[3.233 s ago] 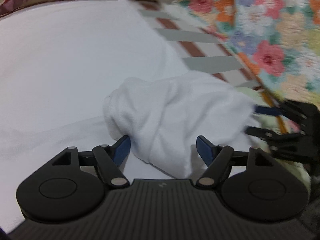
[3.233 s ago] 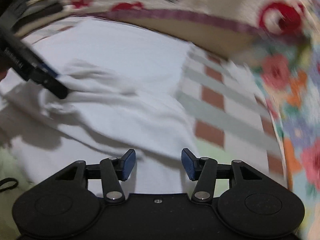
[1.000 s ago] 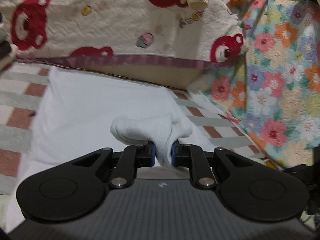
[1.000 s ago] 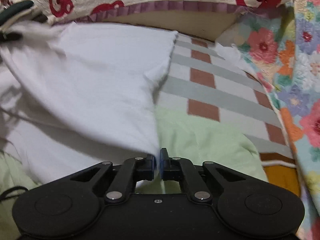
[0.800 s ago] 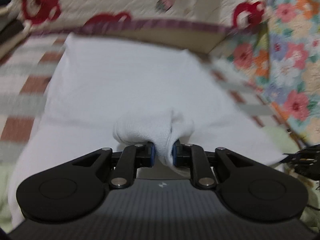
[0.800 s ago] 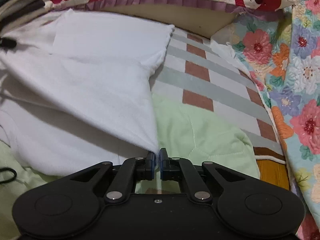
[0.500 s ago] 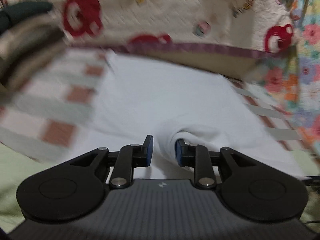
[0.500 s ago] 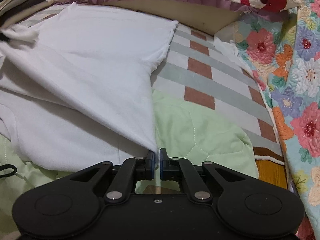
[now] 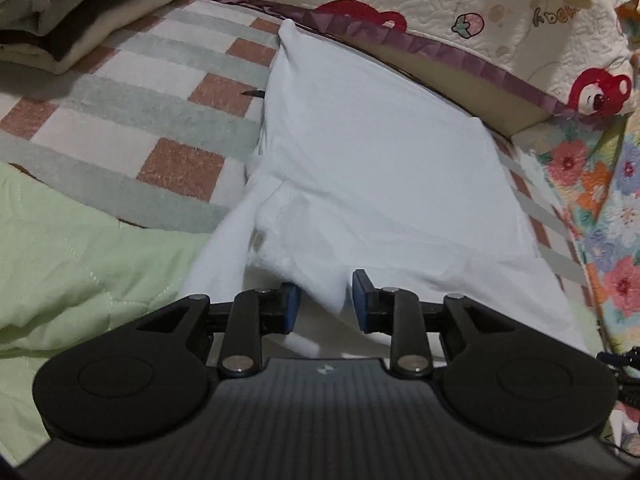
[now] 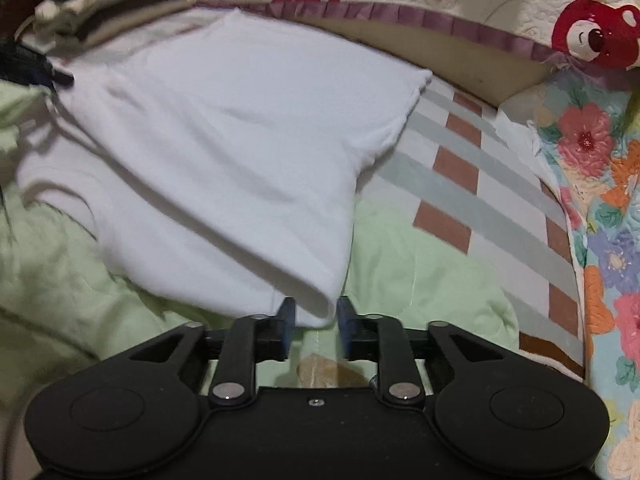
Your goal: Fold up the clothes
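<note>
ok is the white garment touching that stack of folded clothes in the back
Apart. In the left wrist view, bare checkered blanket lies between the white garment and the stack of folded clothes.

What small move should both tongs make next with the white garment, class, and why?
Probably draw both tongs straight back. The left tongs and right tongs stand open with folds of the white garment loose between the fingers, and the garment lies spread on the bed. Backing off would clear the cloth for a fresh grip.

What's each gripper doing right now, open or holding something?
Left gripper: open, fingers apart on either side of a fold of the white garment.
Right gripper: open, the garment's corner lying loose between its fingers.
</note>
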Action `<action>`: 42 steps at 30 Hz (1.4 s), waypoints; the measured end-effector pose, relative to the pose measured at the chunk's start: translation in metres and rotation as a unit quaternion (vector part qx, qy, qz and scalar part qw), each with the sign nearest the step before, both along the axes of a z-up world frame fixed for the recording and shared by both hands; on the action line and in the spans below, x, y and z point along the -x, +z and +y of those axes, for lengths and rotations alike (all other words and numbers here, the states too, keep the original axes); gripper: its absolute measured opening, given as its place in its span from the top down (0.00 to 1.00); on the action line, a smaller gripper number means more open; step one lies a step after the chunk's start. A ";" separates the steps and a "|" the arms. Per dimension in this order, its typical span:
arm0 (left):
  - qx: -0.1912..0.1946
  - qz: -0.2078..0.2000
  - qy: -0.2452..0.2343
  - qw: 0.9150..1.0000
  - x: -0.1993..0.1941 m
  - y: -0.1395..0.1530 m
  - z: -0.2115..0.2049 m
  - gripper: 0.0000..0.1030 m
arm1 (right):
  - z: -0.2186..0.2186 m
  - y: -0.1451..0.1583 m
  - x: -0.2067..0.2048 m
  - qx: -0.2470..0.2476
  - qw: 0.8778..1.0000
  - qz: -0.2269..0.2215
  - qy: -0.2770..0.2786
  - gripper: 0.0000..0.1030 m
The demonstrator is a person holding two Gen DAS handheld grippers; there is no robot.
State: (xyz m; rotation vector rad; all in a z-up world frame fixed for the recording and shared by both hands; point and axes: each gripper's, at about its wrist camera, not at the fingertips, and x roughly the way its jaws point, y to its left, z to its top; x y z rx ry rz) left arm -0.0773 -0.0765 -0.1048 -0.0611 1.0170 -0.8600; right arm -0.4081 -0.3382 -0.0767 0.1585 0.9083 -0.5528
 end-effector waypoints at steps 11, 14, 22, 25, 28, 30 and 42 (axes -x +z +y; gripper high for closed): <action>0.026 -0.042 -0.014 0.999 -0.011 0.007 -0.018 0.98 | -0.054 0.011 -0.050 -0.076 0.994 -0.083 0.012 0.60; 0.026 -0.115 -0.015 0.993 0.006 0.034 -0.004 0.98 | -0.067 -0.004 -0.074 -0.108 0.990 -0.090 0.014 0.58; -0.012 0.018 0.030 0.999 -0.016 -0.018 0.018 0.88 | -0.059 -0.035 -0.093 -0.088 0.995 -0.032 0.033 0.59; 0.000 -0.018 0.033 0.999 -0.020 -0.007 0.016 0.64 | -0.055 -0.043 -0.098 -0.074 0.996 -0.007 0.040 0.58; 0.004 -0.040 0.010 0.999 -0.024 -0.006 0.006 0.57 | -0.057 -0.048 -0.103 -0.053 0.998 0.000 0.041 0.53; -0.010 -0.053 -0.010 0.998 -0.027 -0.009 -0.004 0.61 | -0.059 -0.050 -0.106 -0.037 0.998 0.001 0.041 0.47; -0.059 -0.136 -0.086 0.985 -0.017 -0.006 -0.035 0.76 | -0.085 -0.061 -0.102 -0.024 0.999 -0.027 -0.008 0.32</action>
